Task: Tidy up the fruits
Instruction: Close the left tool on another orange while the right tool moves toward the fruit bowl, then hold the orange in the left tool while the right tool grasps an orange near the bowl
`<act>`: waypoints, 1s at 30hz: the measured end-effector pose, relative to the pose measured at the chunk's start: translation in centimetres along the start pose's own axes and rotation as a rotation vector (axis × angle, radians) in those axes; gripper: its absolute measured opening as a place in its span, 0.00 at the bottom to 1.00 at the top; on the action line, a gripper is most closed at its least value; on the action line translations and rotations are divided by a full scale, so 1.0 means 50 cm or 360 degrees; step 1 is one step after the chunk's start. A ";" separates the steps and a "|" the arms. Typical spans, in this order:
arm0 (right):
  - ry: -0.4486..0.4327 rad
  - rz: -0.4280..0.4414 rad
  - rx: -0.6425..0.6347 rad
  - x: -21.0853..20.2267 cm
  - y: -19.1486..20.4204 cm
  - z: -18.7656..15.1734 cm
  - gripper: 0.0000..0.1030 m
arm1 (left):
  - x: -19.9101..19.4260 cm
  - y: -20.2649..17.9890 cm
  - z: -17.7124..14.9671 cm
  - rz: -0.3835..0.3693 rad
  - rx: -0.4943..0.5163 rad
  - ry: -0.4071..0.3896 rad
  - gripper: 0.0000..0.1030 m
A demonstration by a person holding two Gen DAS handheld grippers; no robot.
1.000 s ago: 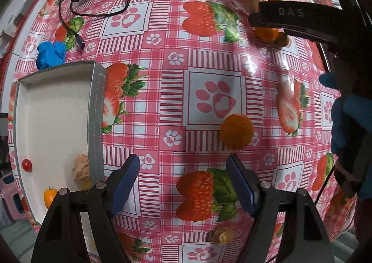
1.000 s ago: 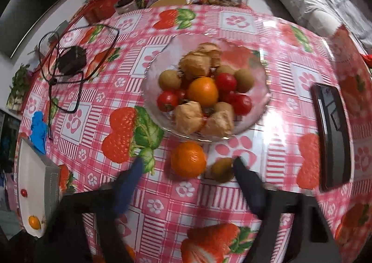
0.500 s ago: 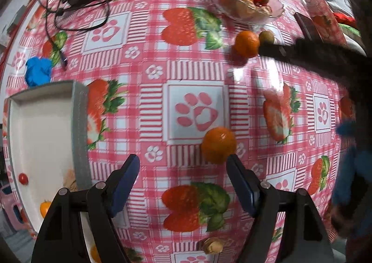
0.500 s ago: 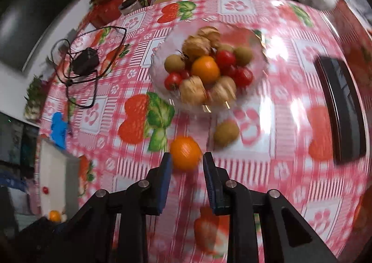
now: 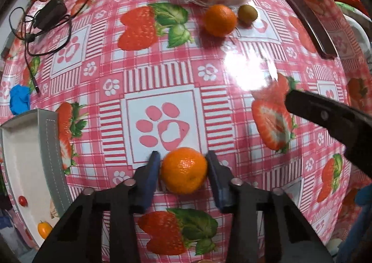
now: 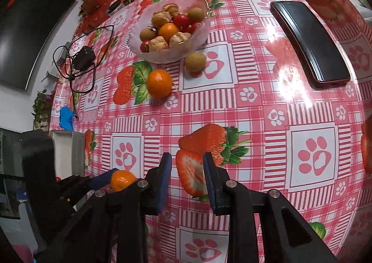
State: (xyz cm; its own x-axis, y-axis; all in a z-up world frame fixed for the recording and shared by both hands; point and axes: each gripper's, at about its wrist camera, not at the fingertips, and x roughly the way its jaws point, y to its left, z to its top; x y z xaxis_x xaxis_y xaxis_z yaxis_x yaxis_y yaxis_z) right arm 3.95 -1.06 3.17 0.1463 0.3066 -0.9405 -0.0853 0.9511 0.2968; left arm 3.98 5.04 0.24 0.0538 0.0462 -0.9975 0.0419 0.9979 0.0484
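While the left gripper (image 5: pixel 183 171) points down at the table (image 5: pixel 162 81), its jaws have just been closing, and now the blue pads (image 5: pixel 153 172) press on both sides of an orange (image 5: pixel 184 170) that rests on the pink checked cloth beside a paw print. The right gripper (image 6: pixel 187 178) has narrow jaws with nothing between them; only a printed strawberry shows in the small gap. It hovers over the cloth, to the right of the left gripper.

A second orange (image 6: pixel 160 83) lies free on the table, near a kiwi (image 6: pixel 195 61), and both are just in front of the glass bowl (image 6: pixel 200 37). This bowl holds walnuts, kiwis, cherry tomatoes and one more orange fruit. A white tray (image 5: pixel 21 158) stands at the left edge of the table, well apart from the bowl, with a cherry tomato (image 5: pixel 22 200) and a small orange fruit (image 5: pixel 44 229) inside. A black phone (image 6: pixel 309 42) lies to the right of the bowl, and a charger with cable (image 6: pixel 81 58) to its left.
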 end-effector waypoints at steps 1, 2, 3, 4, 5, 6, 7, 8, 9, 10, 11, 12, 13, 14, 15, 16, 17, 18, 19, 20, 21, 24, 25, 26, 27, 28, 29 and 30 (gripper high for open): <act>0.0009 -0.0002 -0.0009 0.003 0.000 0.003 0.32 | 0.001 -0.004 0.001 0.0005 0.0003 0.0004 0.41; 0.0016 0.0004 -0.0013 0.006 0.000 0.006 0.39 | 0.001 -0.008 0.001 0.0007 -0.0003 0.0006 0.41; 0.0018 -0.0001 -0.0020 0.009 0.001 0.011 0.62 | -0.001 -0.013 -0.001 0.0008 -0.0013 0.0010 0.41; 0.0004 -0.0016 -0.0030 0.011 0.005 0.017 0.71 | -0.002 -0.016 -0.005 0.0008 -0.0024 0.0011 0.41; -0.0025 -0.0031 -0.0047 0.012 0.011 0.024 0.71 | -0.003 -0.012 -0.008 0.0008 -0.0030 0.0011 0.42; -0.0046 -0.0029 -0.0064 0.013 0.018 0.032 0.71 | -0.004 -0.008 -0.014 0.0011 -0.0035 0.0009 0.45; -0.0055 -0.0023 -0.0074 0.018 0.024 0.041 0.71 | -0.007 0.000 -0.028 0.0018 -0.0036 0.0004 0.47; -0.0062 -0.0018 -0.0075 0.023 0.029 0.049 0.71 | -0.013 0.008 -0.034 0.0027 -0.0036 0.0000 0.50; -0.0066 -0.0013 -0.0073 0.029 0.034 0.058 0.71 | -0.015 0.014 -0.039 0.0029 -0.0038 -0.0004 0.51; -0.0065 -0.0007 -0.0069 0.038 0.040 0.070 0.71 | -0.011 0.026 -0.043 0.0022 -0.0046 -0.0004 0.51; -0.0069 -0.0001 -0.0064 0.043 0.045 0.079 0.71 | -0.010 0.029 -0.044 0.0015 -0.0052 -0.0003 0.51; -0.0076 0.0011 -0.0060 0.051 0.051 0.091 0.70 | -0.009 0.035 -0.043 0.0012 -0.0056 -0.0001 0.51; -0.0079 0.0015 -0.0059 0.058 0.056 0.099 0.70 | -0.009 0.035 -0.044 0.0009 -0.0060 0.0000 0.51; -0.0082 0.0014 -0.0060 0.066 0.063 0.110 0.70 | -0.009 0.037 -0.045 0.0007 -0.0064 0.0000 0.51; -0.0089 0.0012 -0.0060 0.072 0.070 0.119 0.70 | -0.008 0.035 -0.044 0.0008 -0.0065 -0.0001 0.51; -0.0092 0.0013 -0.0058 0.082 0.077 0.131 0.69 | -0.008 0.034 -0.044 0.0011 -0.0064 -0.0005 0.51; -0.0091 0.0012 -0.0053 0.089 0.082 0.139 0.65 | -0.009 0.031 -0.044 0.0015 -0.0060 -0.0011 0.51; -0.0081 0.0013 -0.0047 0.098 0.087 0.146 0.58 | -0.010 0.031 -0.044 0.0019 -0.0058 -0.0015 0.51; -0.0066 0.0005 -0.0033 0.107 0.089 0.152 0.53 | -0.010 0.033 -0.044 0.0021 -0.0058 -0.0016 0.51; -0.0051 0.0006 -0.0015 0.114 0.088 0.156 0.52 | -0.010 0.031 -0.045 0.0022 -0.0058 -0.0018 0.50; -0.0040 0.0000 0.0016 0.122 0.085 0.159 0.50 | -0.010 0.029 -0.047 0.0015 -0.0059 -0.0022 0.47; -0.0051 0.0008 0.0065 0.121 0.073 0.162 0.35 | -0.012 0.023 -0.046 0.0003 -0.0057 -0.0032 0.40; -0.0057 0.0020 0.0069 0.118 0.070 0.160 0.35 | -0.013 0.024 -0.049 0.0000 -0.0060 -0.0036 0.40; -0.0063 0.0009 0.0062 0.115 0.069 0.158 0.35 | -0.015 0.026 -0.052 -0.0004 -0.0067 -0.0035 0.40; -0.0073 0.0005 0.0056 0.109 0.067 0.154 0.35 | -0.016 0.031 -0.056 -0.0007 -0.0075 -0.0034 0.40; -0.0080 0.0018 0.0056 0.102 0.062 0.149 0.35 | -0.017 0.036 -0.060 -0.0011 -0.0081 -0.0032 0.40; -0.0081 0.0033 0.0059 0.097 0.059 0.144 0.35 | -0.019 0.042 -0.065 -0.0016 -0.0086 -0.0031 0.40; -0.0082 0.0045 0.0058 0.090 0.057 0.135 0.35 | -0.021 0.049 -0.070 -0.0018 -0.0090 -0.0032 0.40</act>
State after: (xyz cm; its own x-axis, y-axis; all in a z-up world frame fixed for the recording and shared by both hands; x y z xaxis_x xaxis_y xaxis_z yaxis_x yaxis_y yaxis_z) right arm 11.04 3.26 0.90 0.1948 0.3337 -0.9223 -0.0544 0.9426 0.3295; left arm 0.52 7.60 1.21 0.0739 0.0348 -0.9967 -0.0140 0.9993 0.0339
